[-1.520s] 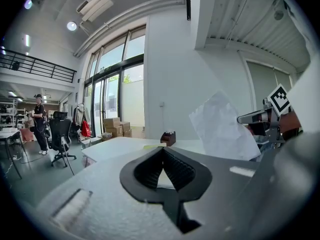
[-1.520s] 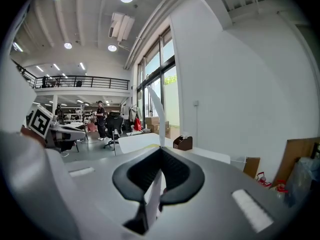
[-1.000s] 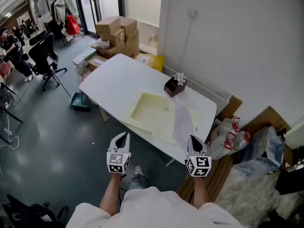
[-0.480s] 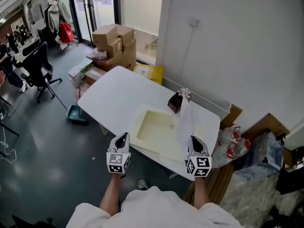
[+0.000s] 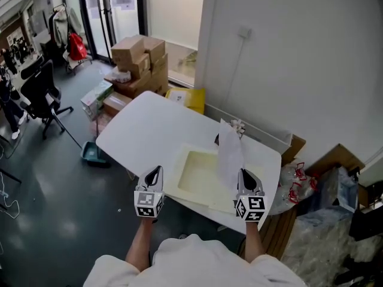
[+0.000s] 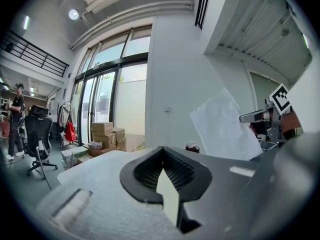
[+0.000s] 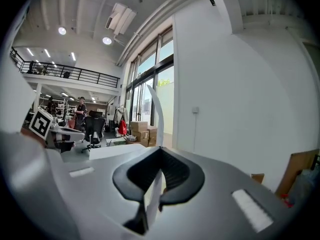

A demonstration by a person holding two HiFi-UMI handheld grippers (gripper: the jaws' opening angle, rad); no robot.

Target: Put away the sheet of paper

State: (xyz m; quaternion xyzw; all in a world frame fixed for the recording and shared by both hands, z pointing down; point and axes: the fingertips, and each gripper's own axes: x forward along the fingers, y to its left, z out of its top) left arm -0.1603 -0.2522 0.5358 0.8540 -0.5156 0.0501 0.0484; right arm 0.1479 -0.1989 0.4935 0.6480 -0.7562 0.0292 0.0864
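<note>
The left gripper (image 5: 154, 173) has its fingers together on nothing, at the near edge of the smooth white table (image 5: 140, 121). A shallow cream tray (image 5: 197, 173) lies ahead. The thin, limp sheet of paper (image 5: 229, 154) stands long side up over the tray's right end, its lower edge clamped in the right gripper (image 5: 246, 175).

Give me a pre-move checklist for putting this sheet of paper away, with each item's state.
1. Sheet of paper pinched in the right gripper jaws: ok.
2. Sheet stands upright over the table: ok.
3. Left gripper free, jaws together on nothing: ok.
4. Sheet apart from the flower box behind it: cannot tell.
5. Storage spot for the sheet identified: cannot tell.
</note>
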